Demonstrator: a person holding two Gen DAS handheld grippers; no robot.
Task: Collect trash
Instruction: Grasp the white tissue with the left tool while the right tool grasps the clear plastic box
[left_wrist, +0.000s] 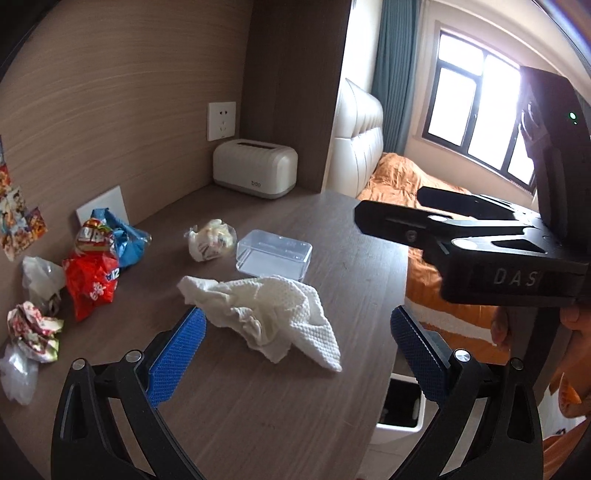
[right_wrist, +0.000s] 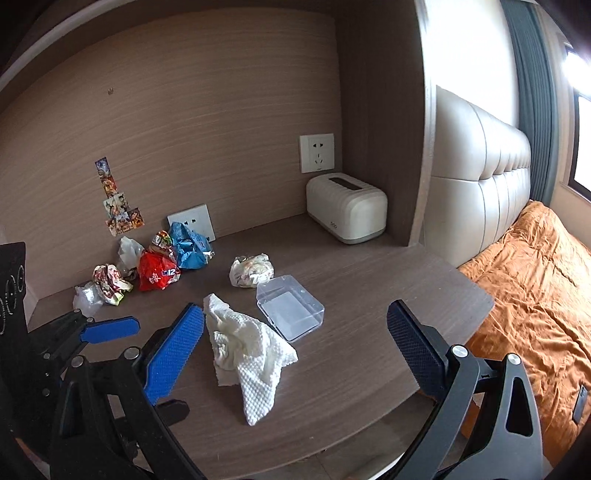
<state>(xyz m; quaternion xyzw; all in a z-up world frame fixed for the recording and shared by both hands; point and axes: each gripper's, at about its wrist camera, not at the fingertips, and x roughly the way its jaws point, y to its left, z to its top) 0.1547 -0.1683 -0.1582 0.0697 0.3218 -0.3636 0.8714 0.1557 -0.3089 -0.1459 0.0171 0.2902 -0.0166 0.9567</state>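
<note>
A crumpled white paper towel (left_wrist: 273, 317) lies on the dark wood desk (left_wrist: 258, 406), also in the right wrist view (right_wrist: 247, 354). My left gripper (left_wrist: 297, 332) is open and empty, just above and before the towel. My right gripper (right_wrist: 295, 328) is open and empty over the desk, right of the towel; it shows from the side in the left wrist view (left_wrist: 461, 229). Behind lie a clear plastic box (left_wrist: 273, 254), a crumpled pale wrapper (left_wrist: 212, 240), red (left_wrist: 92, 284) and blue (left_wrist: 125, 236) snack bags, and more crumpled wrappers (left_wrist: 33, 328).
A white tissue box (left_wrist: 255, 168) stands at the back by the wall socket (left_wrist: 221, 120). A white bin (left_wrist: 400, 406) sits on the floor beside the desk's right edge. A bed with an orange cover (right_wrist: 535, 288) lies to the right.
</note>
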